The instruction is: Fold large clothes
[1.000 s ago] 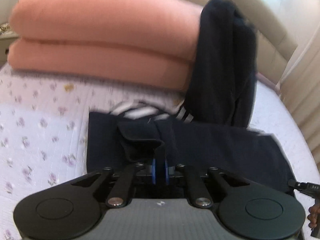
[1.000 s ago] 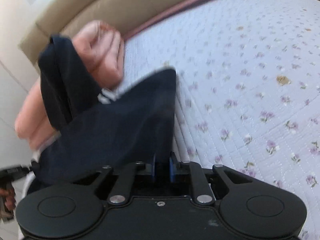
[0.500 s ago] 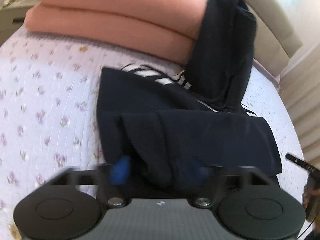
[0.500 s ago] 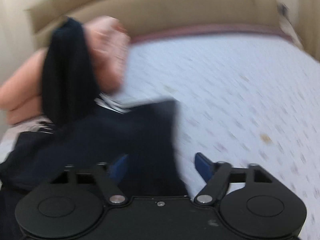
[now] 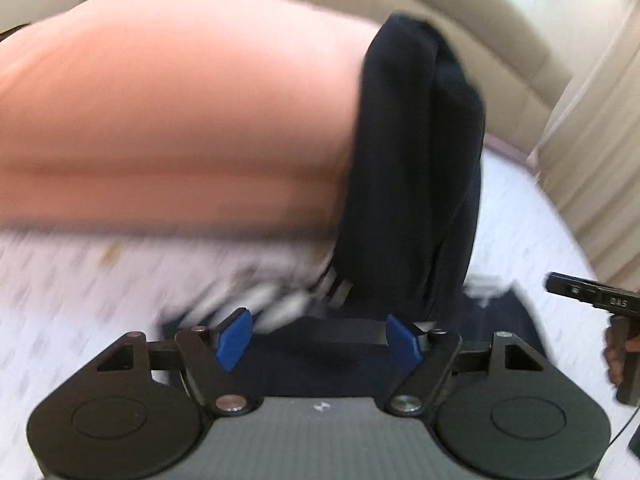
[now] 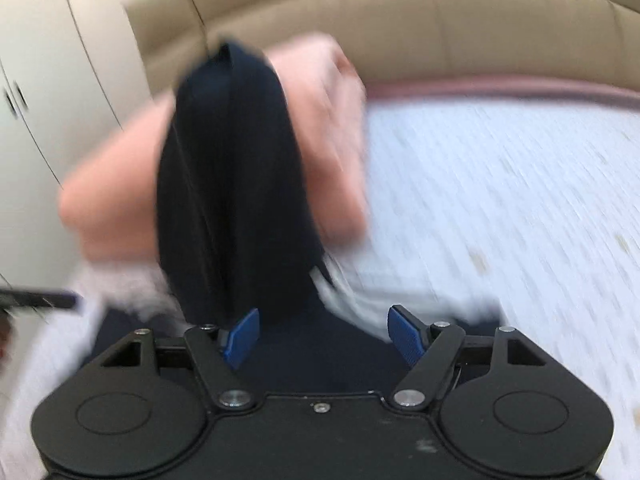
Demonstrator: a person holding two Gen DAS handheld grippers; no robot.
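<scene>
- The left gripper (image 5: 320, 338) has its blue fingers (image 5: 234, 340) spread wide apart, and nothing is pinched between them; its jaws have just been closing a little after a wide opening.
- The right gripper (image 6: 322, 336) also stands wide, with the blue fingers (image 6: 404, 338) clear of the cloth; its jaws too have just been closing slightly, and they grip nothing.
- The dark navy garment (image 5: 332, 364) lies folded flat on the bed (image 5: 72, 312), just below and in front of both grippers, with white stripes showing at its far edge.
- A second dark garment (image 5: 416, 168) hangs upright over the end of the folded pink blanket (image 5: 172, 120), and its lower part reaches down to the flat navy garment.
- The pink blanket sits on the bed against the beige padded headboard (image 6: 440, 20).
- The bed cover is pale with small flowers, though blur hides the pattern.
- In the left wrist view, the other gripper's tip and a part of a hand (image 5: 616, 352) appear at the right edge.
</scene>
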